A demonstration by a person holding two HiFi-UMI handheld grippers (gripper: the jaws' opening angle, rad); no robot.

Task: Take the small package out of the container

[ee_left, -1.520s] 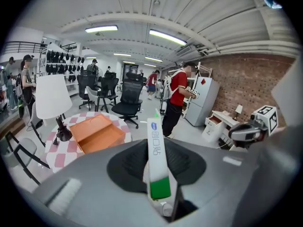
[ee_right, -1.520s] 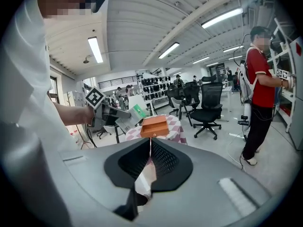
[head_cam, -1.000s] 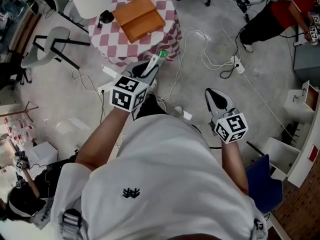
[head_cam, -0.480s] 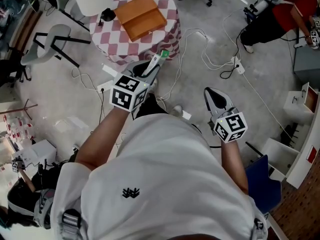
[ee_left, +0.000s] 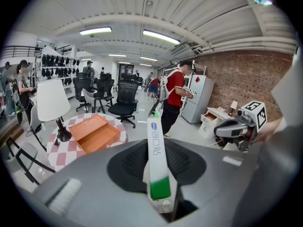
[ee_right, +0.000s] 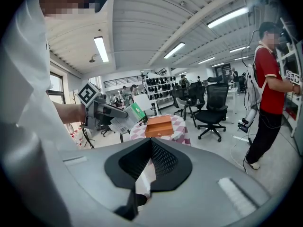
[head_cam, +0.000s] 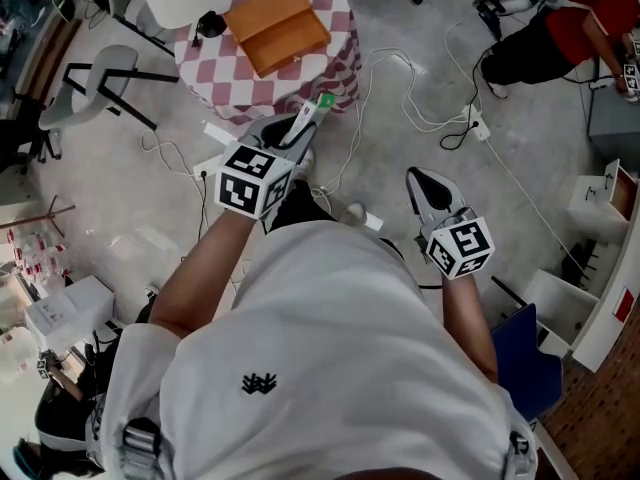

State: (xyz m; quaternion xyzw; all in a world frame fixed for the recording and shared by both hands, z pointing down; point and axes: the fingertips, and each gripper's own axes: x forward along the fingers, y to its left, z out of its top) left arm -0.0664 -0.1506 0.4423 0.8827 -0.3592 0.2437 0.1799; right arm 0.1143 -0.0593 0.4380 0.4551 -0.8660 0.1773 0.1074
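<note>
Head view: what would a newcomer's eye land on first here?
The white-and-green small package clamped in the left gripper, held over the floor near the checked table. Beyond it, the open orange container sits on that table; the right gripper hangs shut and empty at the person's right.

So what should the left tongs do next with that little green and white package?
Probably set it down on the checkered table beside the orange box. The left tongs grip the small package, already well clear of that box, so taking it out looks done.
</note>
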